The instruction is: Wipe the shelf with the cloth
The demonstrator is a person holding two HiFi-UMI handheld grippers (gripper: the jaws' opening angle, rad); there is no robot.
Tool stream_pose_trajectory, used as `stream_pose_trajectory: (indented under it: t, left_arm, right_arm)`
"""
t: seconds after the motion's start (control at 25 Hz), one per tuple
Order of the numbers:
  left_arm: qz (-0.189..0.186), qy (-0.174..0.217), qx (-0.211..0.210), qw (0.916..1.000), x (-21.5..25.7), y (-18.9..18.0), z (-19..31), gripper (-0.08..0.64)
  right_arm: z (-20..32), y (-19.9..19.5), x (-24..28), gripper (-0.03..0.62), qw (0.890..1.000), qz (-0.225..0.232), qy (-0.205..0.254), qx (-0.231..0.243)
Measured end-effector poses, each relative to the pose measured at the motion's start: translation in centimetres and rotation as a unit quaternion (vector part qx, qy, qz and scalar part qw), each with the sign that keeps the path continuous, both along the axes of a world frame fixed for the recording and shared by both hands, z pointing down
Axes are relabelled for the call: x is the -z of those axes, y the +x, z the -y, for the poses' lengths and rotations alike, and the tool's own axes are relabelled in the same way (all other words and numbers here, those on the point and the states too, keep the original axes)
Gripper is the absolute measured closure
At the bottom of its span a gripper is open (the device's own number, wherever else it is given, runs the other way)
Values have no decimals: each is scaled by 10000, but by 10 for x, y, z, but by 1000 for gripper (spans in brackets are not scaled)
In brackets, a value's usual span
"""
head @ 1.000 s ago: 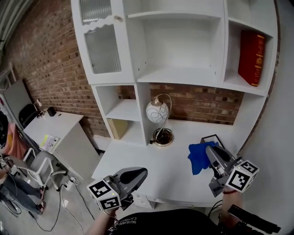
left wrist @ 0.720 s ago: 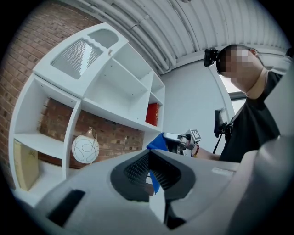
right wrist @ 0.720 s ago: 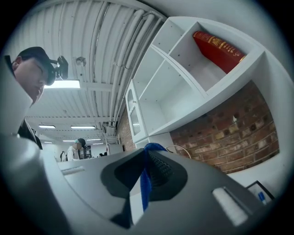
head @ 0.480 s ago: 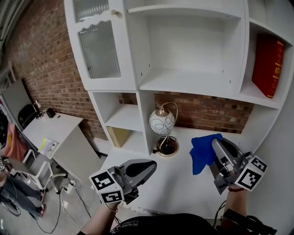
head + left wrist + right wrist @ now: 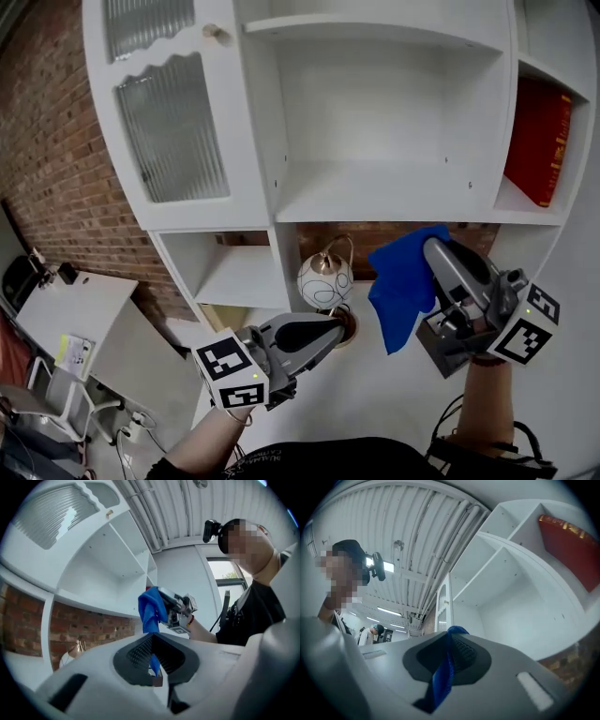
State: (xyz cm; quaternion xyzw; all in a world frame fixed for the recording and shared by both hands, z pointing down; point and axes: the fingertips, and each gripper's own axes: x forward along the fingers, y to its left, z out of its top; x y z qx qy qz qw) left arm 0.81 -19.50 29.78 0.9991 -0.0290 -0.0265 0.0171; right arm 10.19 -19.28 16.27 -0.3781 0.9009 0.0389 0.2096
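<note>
Cloth: blue and bunched, hanging in a loose fold in the air just under the front edge of the middle shelf, in front of the strip of brick wall.
Right gripper: held high, nose pointing up at the shelving, jaws clamped on the cloth's upper corner.
Grip seen close: in the right gripper view the cloth runs as a blue band between the two ribbed pads, with a small loop poking out past the tips.
Cloth against gripper: in the head view nearly all of it drapes down and to the left of the jaws; only the pinched corner lies inside them.
Left gripper: lower down, near the lamp, jaws drawn together with nothing gripped.
From the left gripper view: the cloth dangles well ahead of the left jaws, apart from them.
Shelf: white, its middle board bare; whether the cloth touches its front edge I cannot tell.
Nearby: a round white lamp below the shelf, a red book upright in the right-hand compartment, a ribbed glass door at the upper left.
</note>
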Motion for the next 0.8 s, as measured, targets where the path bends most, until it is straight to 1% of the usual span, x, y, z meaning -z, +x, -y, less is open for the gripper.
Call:
stream_pose_trajectory:
  t: [0.12, 0.2, 0.32, 0.4, 0.48, 0.56, 0.6, 0.64, 0.72, 0.8]
  left_arm:
    - [140, 367, -269, 9989, 14, 6, 13, 568]
    - [152, 482, -440, 9978, 24, 10, 20, 569]
    - [202, 623, -670, 9956, 30, 18, 23, 568]
    - [194, 727, -774, 9942, 32, 23, 24, 568]
    - [147, 756, -842, 9935, 36, 24, 26, 568]
    - [93, 691, -890, 9936, 36, 21, 28, 568]
    - [77, 630, -920, 9937, 35, 20, 28, 568]
    - [77, 565, -960, 9937, 33, 20, 28, 568]
    - [108, 454, -1044, 9934, 29, 20, 29, 568]
    - [72, 341, -1092, 9934, 29, 21, 32, 568]
  right_arm:
    - [36, -19, 37, 565, 9984, -475, 231, -213]
    - [65, -27, 65, 565, 9951, -839, 355, -380]
    - [100, -29, 118, 565, 9881, -1242, 622, -658]
    - [117, -30, 160, 565, 9824, -1382, 973, -800]
    - [136, -33, 194, 565, 9823, -1258, 1169, -750]
    - [162, -37, 209, 565, 9872, -1010, 1086, -587]
    - [180, -36, 207, 565, 9889, -943, 940, -660]
    - [200, -32, 201, 565, 9887, -956, 753, -873]
    - [238, -33, 178, 565, 9844, -1208, 382, -1220]
    - [270, -47, 147, 565, 9795, -1591, 22, -1239]
